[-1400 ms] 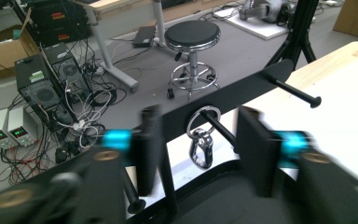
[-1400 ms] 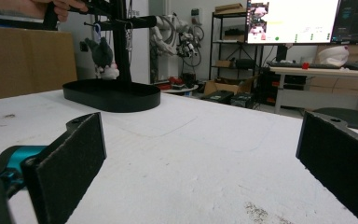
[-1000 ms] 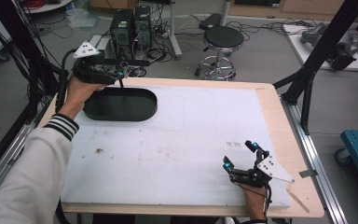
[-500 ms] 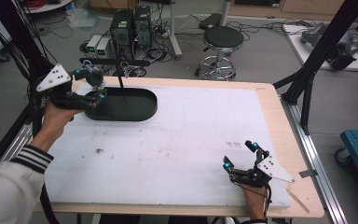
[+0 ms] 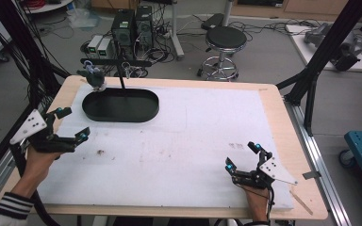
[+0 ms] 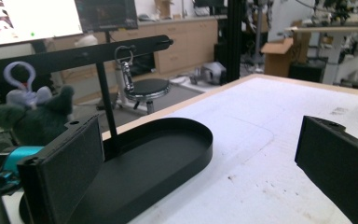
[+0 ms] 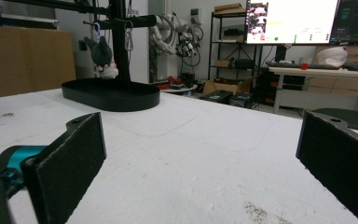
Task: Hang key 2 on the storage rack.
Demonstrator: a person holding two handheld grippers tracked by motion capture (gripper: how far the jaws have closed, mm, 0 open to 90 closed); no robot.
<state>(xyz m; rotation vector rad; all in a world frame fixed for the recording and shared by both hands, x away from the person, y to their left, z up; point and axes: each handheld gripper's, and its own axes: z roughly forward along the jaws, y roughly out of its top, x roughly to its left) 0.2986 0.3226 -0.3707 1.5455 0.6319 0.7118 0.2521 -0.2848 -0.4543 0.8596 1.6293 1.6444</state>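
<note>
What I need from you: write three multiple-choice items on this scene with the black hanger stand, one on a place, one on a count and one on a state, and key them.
1. Where does the grey plush toy hang?
A. At the left end of the black crossbar, as the high view shows it
B. Flat on the white table cover
C. Between the right gripper's jaws

2. How many things hang from the crossbar?
A. One
B. Two
C. Four

3. In what state is the left gripper?
A. Shut on the toy
B. Shut on nothing
C. Open and holding nothing

Key:
1 A: the toy dangles below the bar's left end.
2 B: only the toy and a silver metal clip hang there.
3 C: its jaws stand wide apart, with nothing gripped between them.
</note>
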